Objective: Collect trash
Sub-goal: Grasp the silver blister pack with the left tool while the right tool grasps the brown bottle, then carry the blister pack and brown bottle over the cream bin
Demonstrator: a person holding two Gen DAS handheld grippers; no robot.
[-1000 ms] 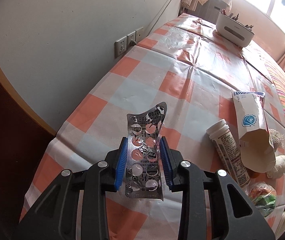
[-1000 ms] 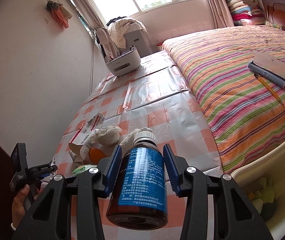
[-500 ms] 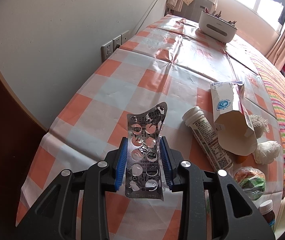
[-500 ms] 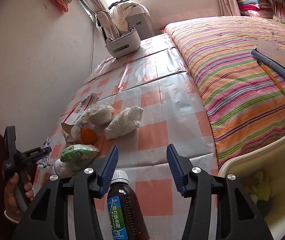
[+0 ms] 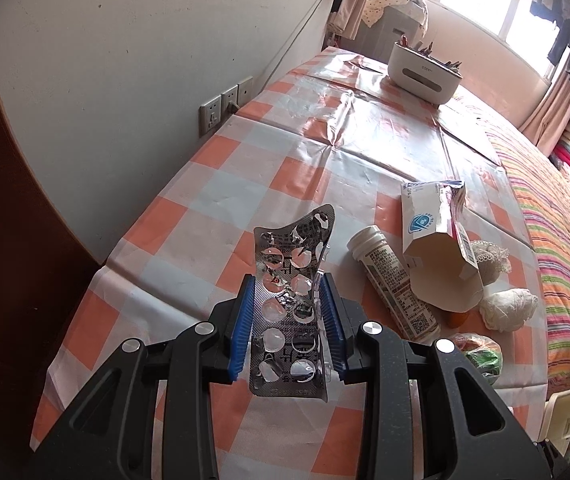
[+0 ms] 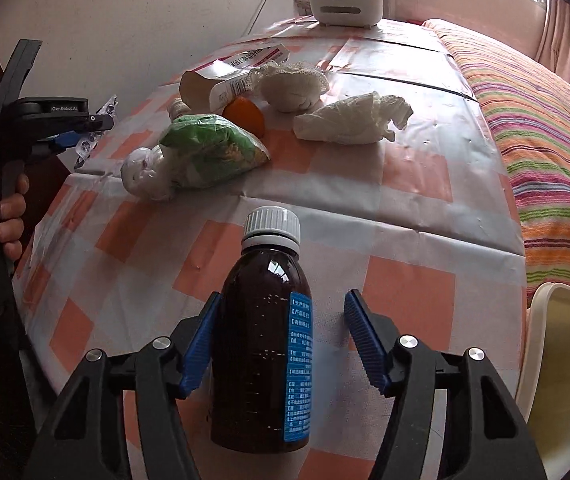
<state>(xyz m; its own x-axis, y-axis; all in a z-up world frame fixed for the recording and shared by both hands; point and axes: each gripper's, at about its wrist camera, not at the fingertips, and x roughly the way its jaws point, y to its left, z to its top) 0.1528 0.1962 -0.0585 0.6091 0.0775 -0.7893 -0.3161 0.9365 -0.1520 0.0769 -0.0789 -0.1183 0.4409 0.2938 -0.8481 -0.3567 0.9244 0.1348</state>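
My left gripper (image 5: 288,322) clamps spent blister pack (image 5: 290,304); right gripper (image 6: 281,344), jaws closing, brackets unheld brown bottle (image 6: 263,344); next, squeeze, bin both.

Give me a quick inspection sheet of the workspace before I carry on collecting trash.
Surface: checked tablecloth, wrinkled, no spills seen.
Job's things: blister pack, emptied; brown bottle, upright and capped; cream bin at the right.
Clutter: white tube, open carton, orange, green bag, tissue, lace bundle, clustered.
Grippers: left gripper shut on blister pack; right gripper open, jaws just been closing, brown bottle between them, right pad clear.
Cables: cord up the wall from sockets.
Surroundings: striped bed; white caddy at the far end.
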